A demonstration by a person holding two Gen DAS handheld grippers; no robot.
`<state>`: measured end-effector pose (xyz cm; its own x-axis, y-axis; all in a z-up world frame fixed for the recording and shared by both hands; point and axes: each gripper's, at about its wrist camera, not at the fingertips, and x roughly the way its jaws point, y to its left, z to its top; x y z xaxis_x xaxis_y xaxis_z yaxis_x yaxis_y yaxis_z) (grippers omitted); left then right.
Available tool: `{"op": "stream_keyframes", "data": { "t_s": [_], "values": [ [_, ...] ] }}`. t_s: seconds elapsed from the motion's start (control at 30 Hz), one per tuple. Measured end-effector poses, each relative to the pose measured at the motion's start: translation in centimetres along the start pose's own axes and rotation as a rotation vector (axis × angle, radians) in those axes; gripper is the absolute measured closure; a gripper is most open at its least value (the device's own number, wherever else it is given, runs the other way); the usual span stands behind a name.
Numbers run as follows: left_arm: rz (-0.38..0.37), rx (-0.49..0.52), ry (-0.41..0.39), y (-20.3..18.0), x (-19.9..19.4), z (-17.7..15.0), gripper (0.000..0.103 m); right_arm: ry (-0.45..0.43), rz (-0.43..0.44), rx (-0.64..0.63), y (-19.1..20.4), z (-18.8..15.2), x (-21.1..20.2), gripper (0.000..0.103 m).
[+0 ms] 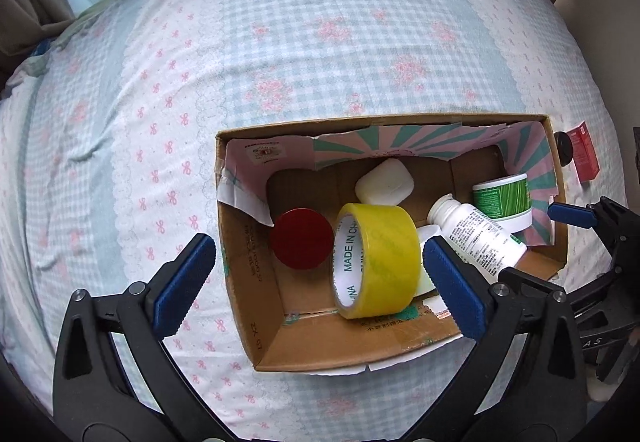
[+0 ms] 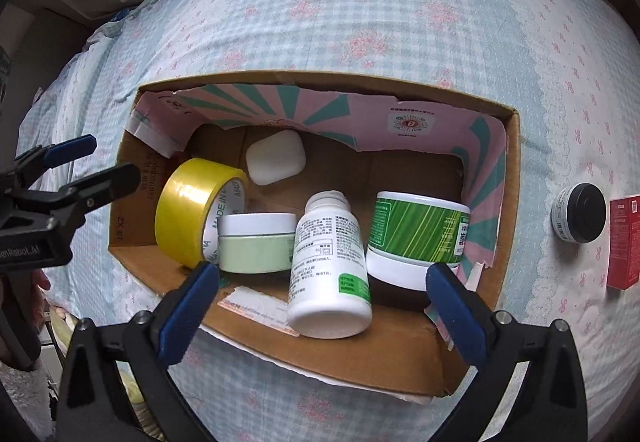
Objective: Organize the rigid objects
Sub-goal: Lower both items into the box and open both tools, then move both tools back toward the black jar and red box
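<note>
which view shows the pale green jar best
The right wrist view. There the pale green jar lies on its side in the cardboard box, its white lid and green body in plain sight between the yellow tape roll and white bottle. In the left wrist view the tape hides nearly all of it.

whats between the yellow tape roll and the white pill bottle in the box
A pale green jar with a white lid sits between the yellow tape roll and the white bottle, clearest in the right wrist view.
</note>
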<state>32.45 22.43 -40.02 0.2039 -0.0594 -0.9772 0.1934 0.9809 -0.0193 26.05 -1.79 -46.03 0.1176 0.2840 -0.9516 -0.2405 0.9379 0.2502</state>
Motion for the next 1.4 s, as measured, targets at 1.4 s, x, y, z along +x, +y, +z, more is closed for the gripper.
{"op": "stream_keyframes", "data": {
  "t_s": [1.4],
  "values": [
    [-0.033,0.044,-0.306,-10.2,-23.7,-4.3,0.000,-0.302,-0.224,0.154,-1.9,-7.9,-24.7,0.000]
  ]
}}
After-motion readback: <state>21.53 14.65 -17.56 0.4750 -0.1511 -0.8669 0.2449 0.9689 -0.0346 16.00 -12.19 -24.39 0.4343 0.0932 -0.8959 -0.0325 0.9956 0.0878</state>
